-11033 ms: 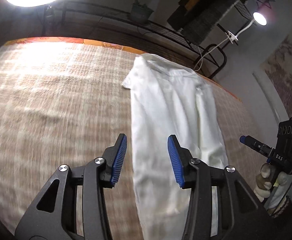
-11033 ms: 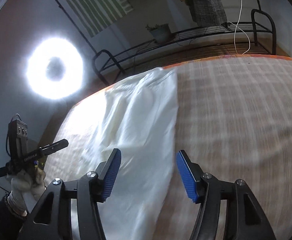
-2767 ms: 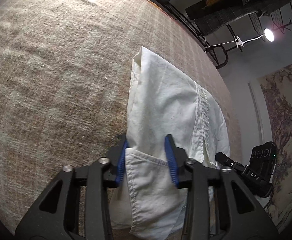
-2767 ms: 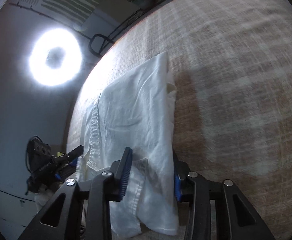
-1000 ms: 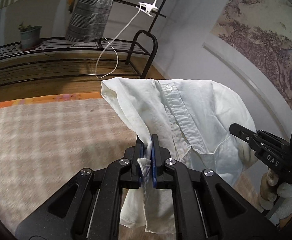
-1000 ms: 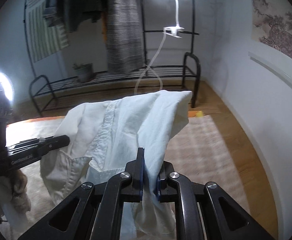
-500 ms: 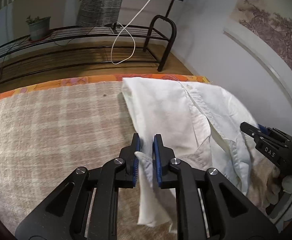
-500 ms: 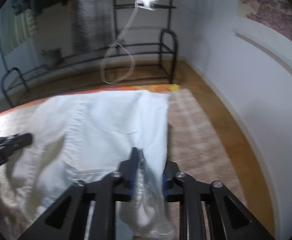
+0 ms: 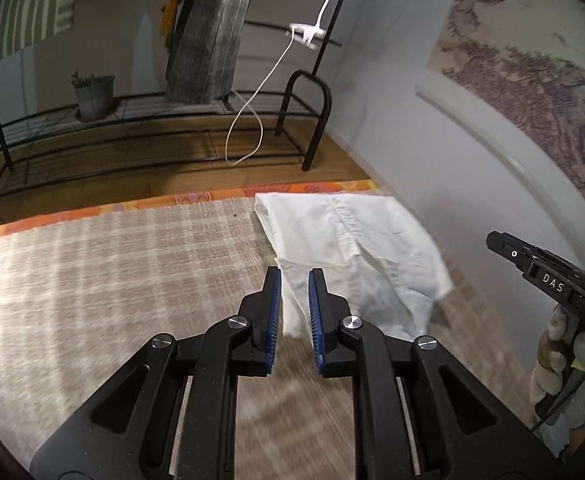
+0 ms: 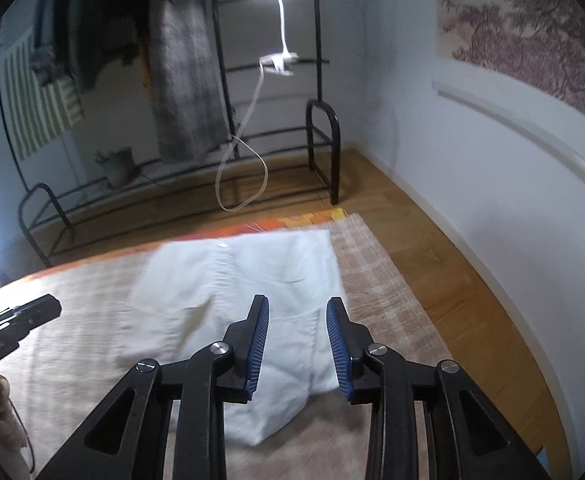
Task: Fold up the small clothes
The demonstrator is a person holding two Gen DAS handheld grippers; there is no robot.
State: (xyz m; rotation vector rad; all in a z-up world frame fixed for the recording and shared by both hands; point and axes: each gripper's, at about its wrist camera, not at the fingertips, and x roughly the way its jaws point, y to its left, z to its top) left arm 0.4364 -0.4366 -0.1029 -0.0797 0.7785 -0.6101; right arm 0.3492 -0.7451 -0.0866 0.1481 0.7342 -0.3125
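Note:
A small white shirt (image 9: 352,252) lies folded over on the plaid blanket (image 9: 112,280) near its far right corner; it also shows in the right wrist view (image 10: 260,280). My left gripper (image 9: 294,280) is open a little, its blue pads on either side of the shirt's near edge without pinching it. My right gripper (image 10: 297,320) is open wider and empty, just above the shirt's near part. The right gripper's body (image 9: 540,272) shows at the right of the left wrist view.
The blanket's orange border (image 9: 212,198) marks the far edge. Beyond it are wooden floor, a black metal rack (image 9: 300,120) with a potted plant (image 9: 92,96), hanging clothes and a clip lamp. A white wall (image 10: 492,200) runs close on the right.
Both grippers have opened and let go of the shirt, which now lies folded on the blanket. Both have pulled back a little from it.

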